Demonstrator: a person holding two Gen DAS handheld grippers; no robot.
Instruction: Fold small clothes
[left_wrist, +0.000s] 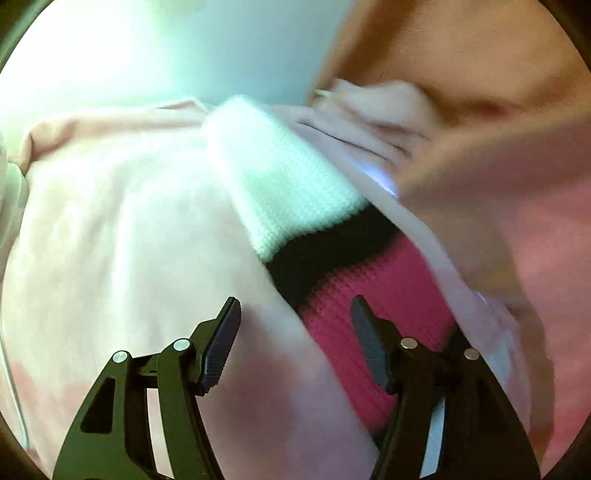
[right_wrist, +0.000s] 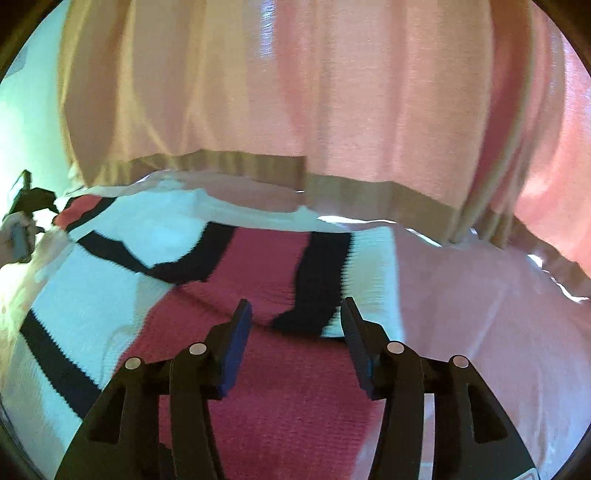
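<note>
- While both tools stand apart and empty, the striped knit (right_wrist: 280, 266) lies just ahead of the right tool (right_wrist: 295, 321).
- Soft, limp and light by the look of it; best pinched at an edge or corner.
- Left tool (left_wrist: 295, 317) hovers over its pink band, on pale pink cloth (left_wrist: 122, 221).
- Only the right view shows a hanging pink fabric (right_wrist: 332, 92) beyond the knit.

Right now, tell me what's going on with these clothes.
A person with a handheld gripper in each hand is folding small clothes on a pale pink cloth-covered surface. The garment in play is a knitted piece in white, black and pink stripes, lying partly bunched. The left gripper hovers over one striped end with its jaws open and nothing between them. The right gripper hovers over the pink part, jaws likewise open and empty. A pink curtain-like cloth hangs behind.
</note>
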